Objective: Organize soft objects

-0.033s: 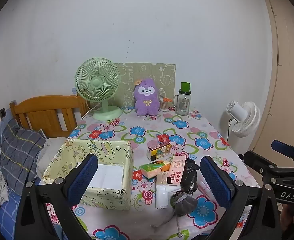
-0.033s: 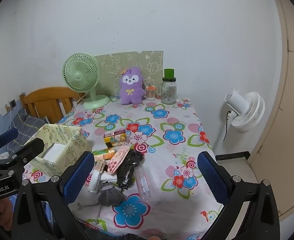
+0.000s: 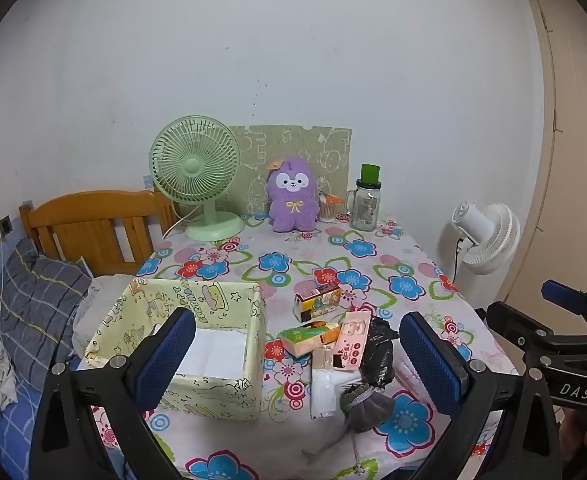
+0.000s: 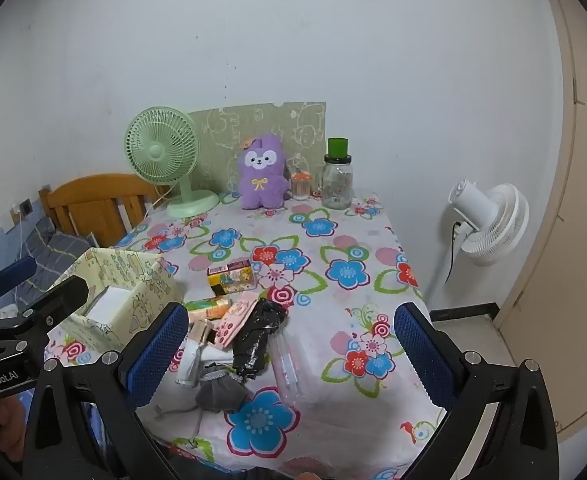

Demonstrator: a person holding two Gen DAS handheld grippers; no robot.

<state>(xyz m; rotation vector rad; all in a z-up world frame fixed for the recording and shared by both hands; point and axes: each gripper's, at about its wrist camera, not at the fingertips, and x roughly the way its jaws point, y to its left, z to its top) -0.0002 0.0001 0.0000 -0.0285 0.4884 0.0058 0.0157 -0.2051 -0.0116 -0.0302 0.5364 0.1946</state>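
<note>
- Left gripper (image 3: 297,360): I hold it above the near table edge, jaws wide, holding nothing.
- Right gripper (image 4: 293,354): likewise wide and unladen.
- Grey drawstring fabric pouch (image 3: 367,406): near edge, touching a crumpled black plastic bag (image 3: 379,354). Likely light, limp; I would pinch its gathered neck.
- Black bag: probably slippery, collapsing; grab a bunched fold.
- Pale yellow cartoon-print open box (image 3: 197,354): just left of the pile, presumably the destination.

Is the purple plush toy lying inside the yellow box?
No, the purple plush toy sits upright at the table's far edge, well apart from the yellow box.
</note>
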